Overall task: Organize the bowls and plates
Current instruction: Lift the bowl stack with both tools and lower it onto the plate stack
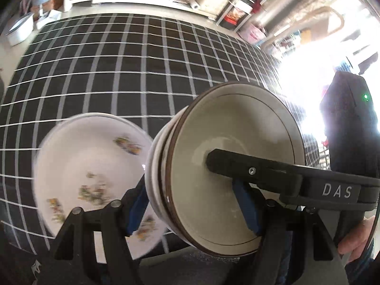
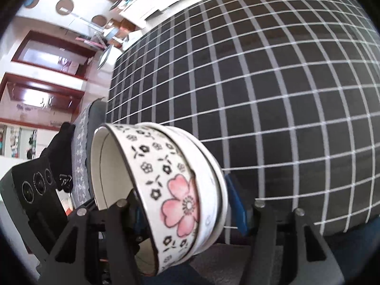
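Left hand-held gripper [image 1: 192, 210]: clamped edge-on across a stack of beige brown-rimmed plates [image 1: 228, 178], blue pads [image 1: 247, 211] pressed on either side of the stack.
Beige brown-rimmed plates: held upright on edge, open face turned toward the right, lifted off the surface near its front edge.
Right hand-held gripper in the left wrist view [image 1: 213, 159]: one black finger marked DAS laid across the face of the top beige plate, tip near its centre.
Person's hand [image 1: 356, 239]: seen at the lower right edge, wrapped round a black handle.
White floral plate [image 1: 95, 178]: just left of the beige stack and behind it, tilted, blurred; contact with the cloth not clear.
Right hand-held gripper [image 2: 187, 211]: closed on nested bowls [image 2: 166, 190], left finger inside the rim, right blue pad [image 2: 235, 211] against the outer bowl's wall.
Nested bowls: tipped on their side, mouths to the left; inner one white with black flowers and a large pink blossom, outer one plain white; held above the near edge.
Checked cloth [image 2: 261, 83]: black with white grid lines, spread over the tabletop beyond both grippers.
Far background: shelves and clutter, too blurred to name.
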